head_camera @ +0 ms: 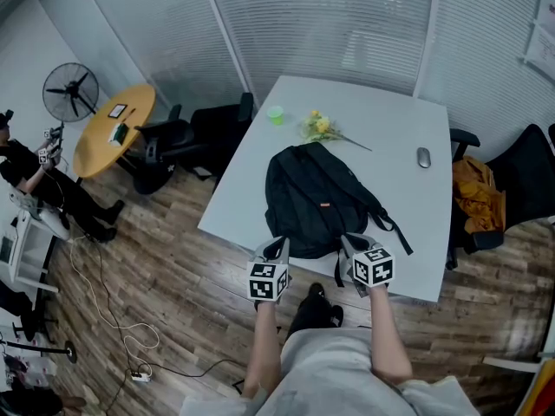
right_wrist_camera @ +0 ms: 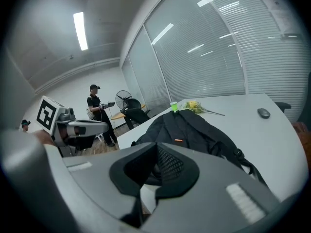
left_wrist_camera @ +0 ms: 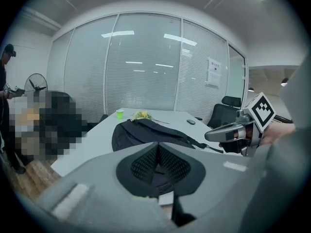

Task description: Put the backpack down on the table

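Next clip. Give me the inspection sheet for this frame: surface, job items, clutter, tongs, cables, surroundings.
Surface: white table, with bare areas around the items.
Job's things: black backpack lies flat on the table, with a strap trailing toward the right.
Clutter: green cup, yellow flowers and mouse lie beyond the backpack.
Grippers: left gripper and right gripper are at the backpack's near edge with tongs closed. Whether fabric is pinched cannot be told.
Cables: loose cable runs across the floor at left to a power strip.
Surroundings: chair with mustard garment at right. Black chairs, round table, fan and person at left.
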